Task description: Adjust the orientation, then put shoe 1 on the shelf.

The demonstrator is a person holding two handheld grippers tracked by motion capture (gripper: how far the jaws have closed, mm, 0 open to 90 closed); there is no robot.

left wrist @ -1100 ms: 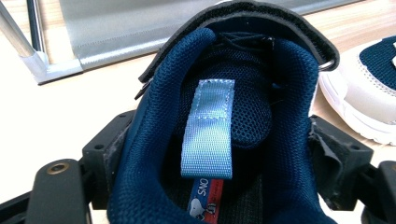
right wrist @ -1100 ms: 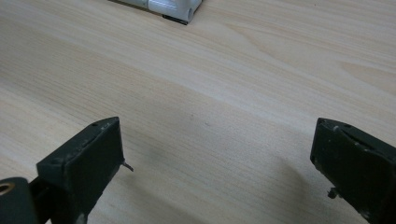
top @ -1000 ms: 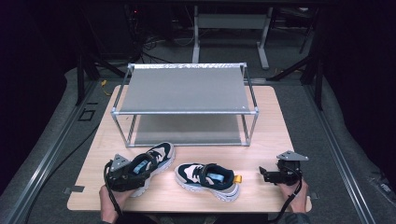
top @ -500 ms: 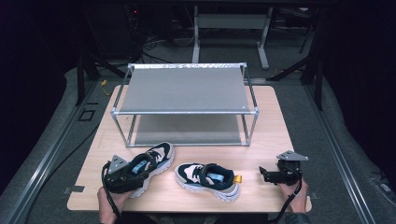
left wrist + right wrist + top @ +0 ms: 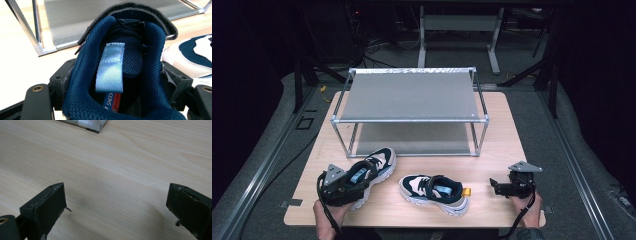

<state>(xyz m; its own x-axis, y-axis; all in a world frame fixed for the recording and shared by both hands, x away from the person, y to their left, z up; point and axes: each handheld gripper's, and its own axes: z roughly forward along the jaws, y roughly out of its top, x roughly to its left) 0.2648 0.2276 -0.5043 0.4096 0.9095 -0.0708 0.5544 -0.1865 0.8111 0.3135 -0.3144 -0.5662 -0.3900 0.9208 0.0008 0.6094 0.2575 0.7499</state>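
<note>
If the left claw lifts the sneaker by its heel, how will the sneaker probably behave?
The sneaker will likely squash a little: the left claw presses on a padded mesh collar, which looks soft. The toe may droop, since the grip sits at the heel end only. The thick sole looks stiff enough to keep its shape. It probably will not slip, as the fabric looks rough.

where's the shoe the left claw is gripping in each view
High view: the navy and white sneaker lies at lower left, heel in the left claw, toe toward the rack.
Left gripper view: its navy heel opening sits centre frame between the jaws, light blue pull tab inside.
Right gripper view: bare wooden table.
Shared landmark: the metal two-shelf rack.
</note>
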